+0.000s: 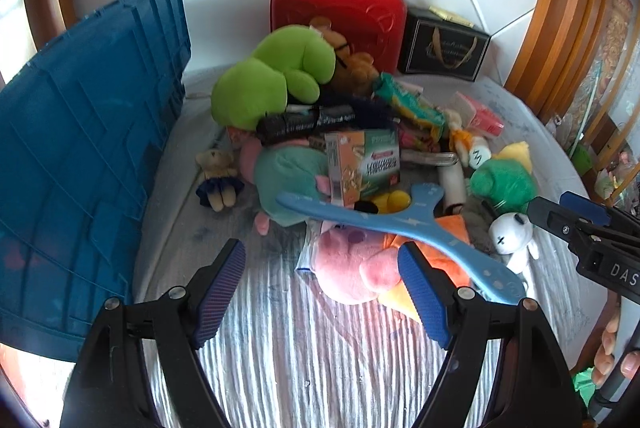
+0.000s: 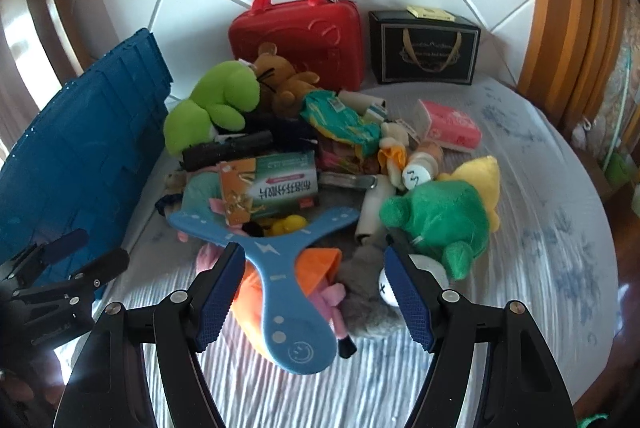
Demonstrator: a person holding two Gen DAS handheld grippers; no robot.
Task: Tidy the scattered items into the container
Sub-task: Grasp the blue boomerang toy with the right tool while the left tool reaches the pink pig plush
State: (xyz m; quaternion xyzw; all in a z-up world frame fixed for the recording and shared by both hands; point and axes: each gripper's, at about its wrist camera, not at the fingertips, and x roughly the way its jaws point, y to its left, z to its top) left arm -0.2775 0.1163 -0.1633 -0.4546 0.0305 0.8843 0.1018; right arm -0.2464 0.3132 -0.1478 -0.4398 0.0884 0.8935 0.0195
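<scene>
Hovering over the toy pile on the bed, both tongs, left tongs [image 1: 322, 292] and right tongs [image 2: 314, 298], sit apart and empty, probably lining up a grab. Blue boomerang [image 2: 276, 284] lies nearest; blue crate [image 1: 80, 156] waits at 9 o'clock.

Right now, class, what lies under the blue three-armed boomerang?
Under the blue boomerang show an orange plush, a pink plush and a yellow toy. It covers the middle of each, so how they lie beneath cannot be seen.
</scene>
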